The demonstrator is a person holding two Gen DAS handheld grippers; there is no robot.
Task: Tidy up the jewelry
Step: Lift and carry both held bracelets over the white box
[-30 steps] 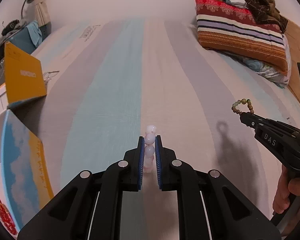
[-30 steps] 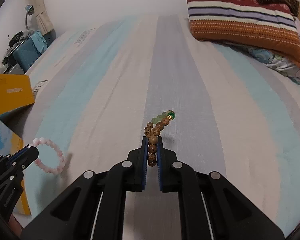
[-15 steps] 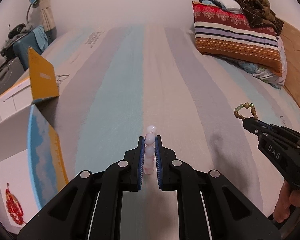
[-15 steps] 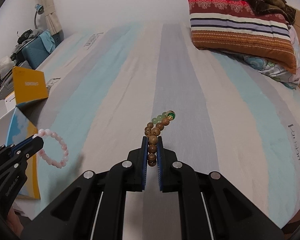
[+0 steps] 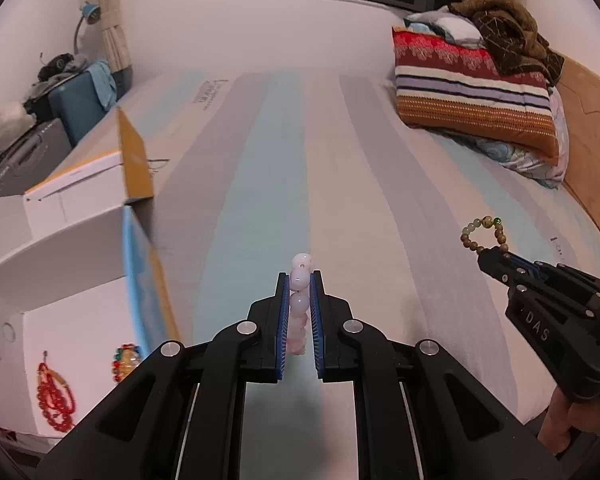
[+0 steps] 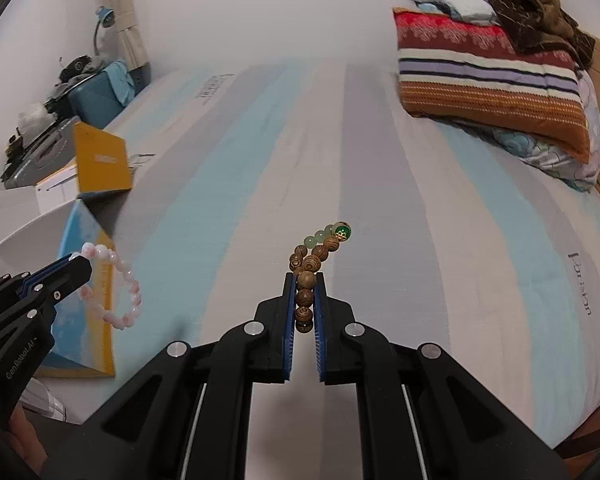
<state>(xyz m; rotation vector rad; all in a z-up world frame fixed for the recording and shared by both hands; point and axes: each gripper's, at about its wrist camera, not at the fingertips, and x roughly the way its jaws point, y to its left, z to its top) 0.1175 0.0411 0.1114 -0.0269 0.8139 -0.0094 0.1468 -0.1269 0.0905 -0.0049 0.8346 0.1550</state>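
My left gripper (image 5: 299, 280) is shut on a pink bead bracelet (image 5: 300, 304), held above the striped bed. In the right wrist view the same bracelet (image 6: 116, 284) hangs as a loop from the left gripper (image 6: 76, 266). My right gripper (image 6: 305, 280) is shut on a brown wooden bead bracelet (image 6: 312, 264) with green beads at its far end. Seen from the left wrist, that bracelet (image 5: 485, 234) stands up from the right gripper (image 5: 488, 256). An open white box (image 5: 60, 320) at the lower left holds a red bead bracelet (image 5: 54, 398) and a multicoloured one (image 5: 125, 362).
The box's blue and yellow lid flap (image 5: 146, 272) stands upright beside the bed (image 5: 340, 160). A second yellow flap (image 6: 102, 164) rises farther back. Striped pillows (image 5: 472, 92) and a brown blanket lie at the far right. A blue case (image 6: 100, 96) and clutter sit at the far left.
Both grippers have risen and drawn back with their bracelets still held. The white box has come into the left wrist view, showing the red and multicoloured bracelets inside.
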